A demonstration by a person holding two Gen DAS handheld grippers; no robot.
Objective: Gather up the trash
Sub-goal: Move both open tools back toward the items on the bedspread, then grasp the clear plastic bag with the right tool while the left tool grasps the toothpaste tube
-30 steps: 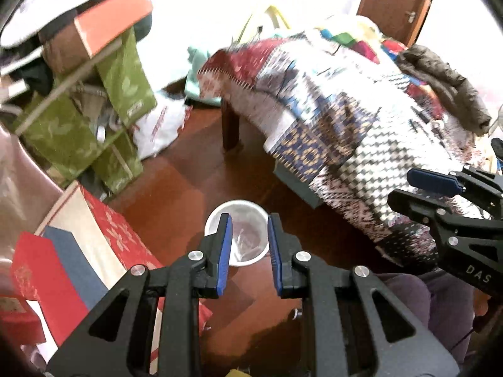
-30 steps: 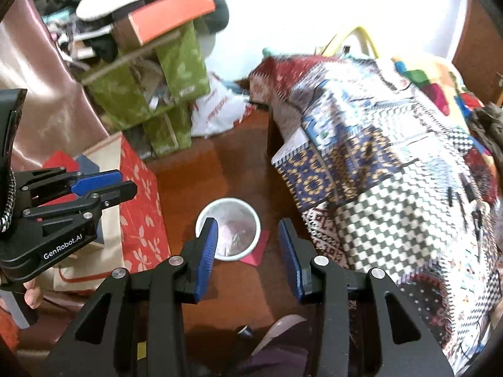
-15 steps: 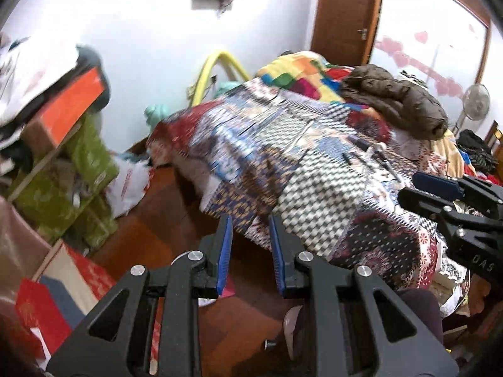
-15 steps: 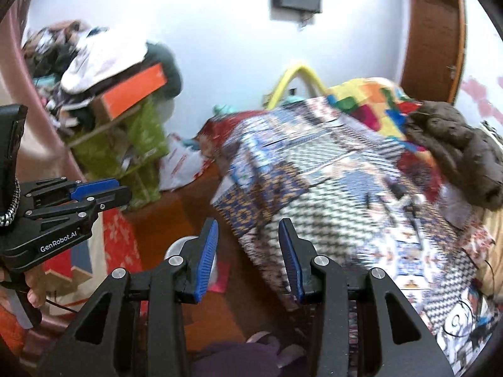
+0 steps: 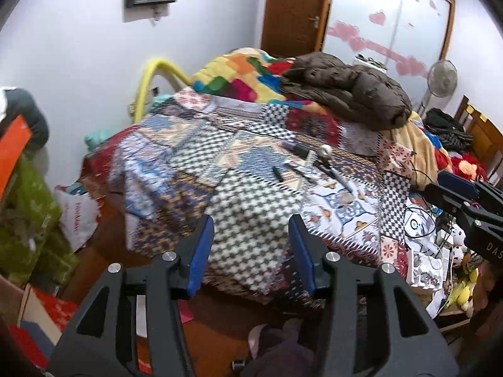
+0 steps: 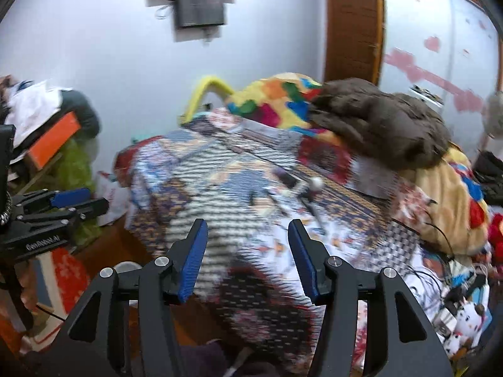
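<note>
My left gripper (image 5: pixel 250 253) is open and empty, raised toward a bed with a patchwork quilt (image 5: pixel 251 213). My right gripper (image 6: pixel 246 259) is open and empty, aimed at the same quilt (image 6: pixel 220 207). Small items lie on the quilt: a crumpled foil ball (image 5: pixel 325 150), dark pens (image 5: pixel 276 174) and a small dark object (image 5: pixel 297 148). The ball also shows in the right wrist view (image 6: pixel 316 183). The rim of the white trash bin (image 6: pixel 125 266) peeks out on the floor behind my right gripper's left finger. Each gripper shows at the edge of the other's view.
A brown jacket (image 5: pixel 345 91) and a colourful blanket (image 5: pixel 245 75) lie at the bed's far end. Green shelves with boxes (image 6: pixel 63 144) and a red patterned box (image 6: pixel 63 279) stand at the left. Cables and toys (image 5: pixel 433 251) crowd the right. A white plastic bag (image 5: pixel 78 216) lies on the floor.
Both grippers have tilted up from the floor bin to the bed top. My left gripper's fingers have opened wider.
</note>
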